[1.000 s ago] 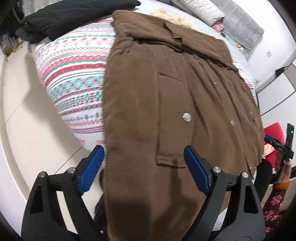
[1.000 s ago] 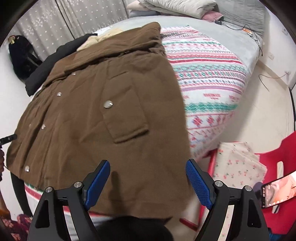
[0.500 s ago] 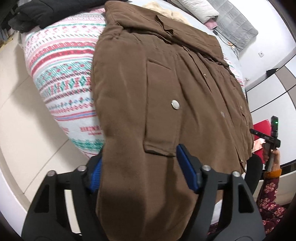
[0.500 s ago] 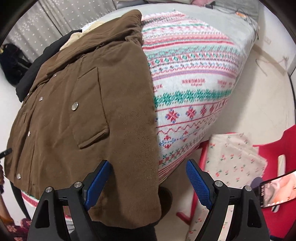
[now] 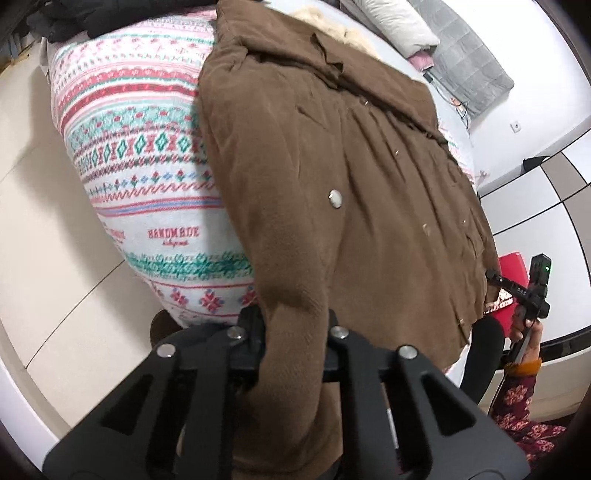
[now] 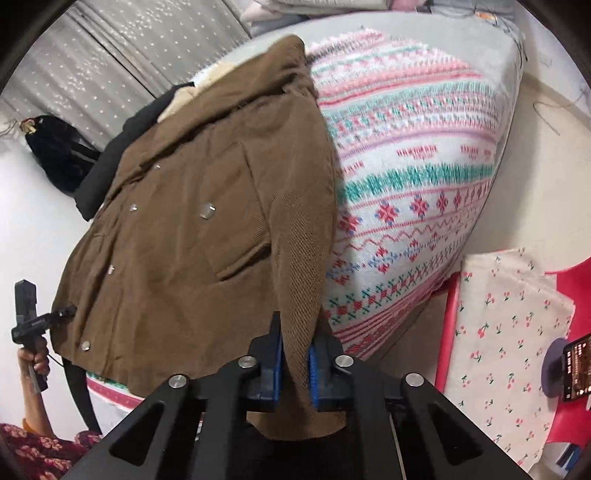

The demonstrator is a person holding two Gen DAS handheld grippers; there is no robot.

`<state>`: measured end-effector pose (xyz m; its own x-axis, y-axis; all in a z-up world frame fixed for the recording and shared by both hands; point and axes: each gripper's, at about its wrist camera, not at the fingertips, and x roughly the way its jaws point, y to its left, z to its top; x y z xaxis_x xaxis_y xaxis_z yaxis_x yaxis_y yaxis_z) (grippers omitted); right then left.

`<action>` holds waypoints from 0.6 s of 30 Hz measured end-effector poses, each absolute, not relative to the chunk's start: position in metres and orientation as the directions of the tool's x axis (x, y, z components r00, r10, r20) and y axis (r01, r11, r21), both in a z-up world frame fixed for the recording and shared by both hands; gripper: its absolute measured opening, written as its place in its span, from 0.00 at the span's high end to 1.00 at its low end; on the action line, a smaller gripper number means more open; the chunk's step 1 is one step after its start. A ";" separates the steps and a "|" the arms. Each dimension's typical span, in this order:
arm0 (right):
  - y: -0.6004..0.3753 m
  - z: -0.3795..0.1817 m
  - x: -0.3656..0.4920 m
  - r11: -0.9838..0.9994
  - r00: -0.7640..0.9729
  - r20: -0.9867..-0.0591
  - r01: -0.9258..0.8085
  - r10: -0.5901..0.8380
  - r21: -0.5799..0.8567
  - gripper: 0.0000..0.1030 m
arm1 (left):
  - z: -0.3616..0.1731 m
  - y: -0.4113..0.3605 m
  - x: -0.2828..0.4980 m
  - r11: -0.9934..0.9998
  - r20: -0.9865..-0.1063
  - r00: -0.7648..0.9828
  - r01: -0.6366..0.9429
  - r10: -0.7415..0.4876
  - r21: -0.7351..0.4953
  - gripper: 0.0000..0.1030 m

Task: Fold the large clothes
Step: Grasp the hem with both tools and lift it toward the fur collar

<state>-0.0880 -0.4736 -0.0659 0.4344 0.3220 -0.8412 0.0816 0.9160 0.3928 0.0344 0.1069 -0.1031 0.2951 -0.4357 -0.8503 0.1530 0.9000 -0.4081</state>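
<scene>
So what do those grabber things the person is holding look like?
Each gripper is a black plastic frame with triangle-shaped holes and round silver bolts. The right gripper has two bright blue ribbed pads on its fingers. On the left gripper the pads are hidden. Seen from the side, a gripper has a black handle with a small green light. The person wears dark red flowered sleeves with orange cuffs.

Domestic bedroom: bed under a patterned knit blanket, pillows at upper right, apparently starred curtains at upper left.
</scene>
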 end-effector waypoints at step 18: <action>-0.459 0.056 -0.021 0.875 0.661 -0.645 -0.039 0.385 0.483 0.93 | -0.024 0.113 0.107 0.753 -0.607 0.494 0.165 -0.623 -0.638 0.91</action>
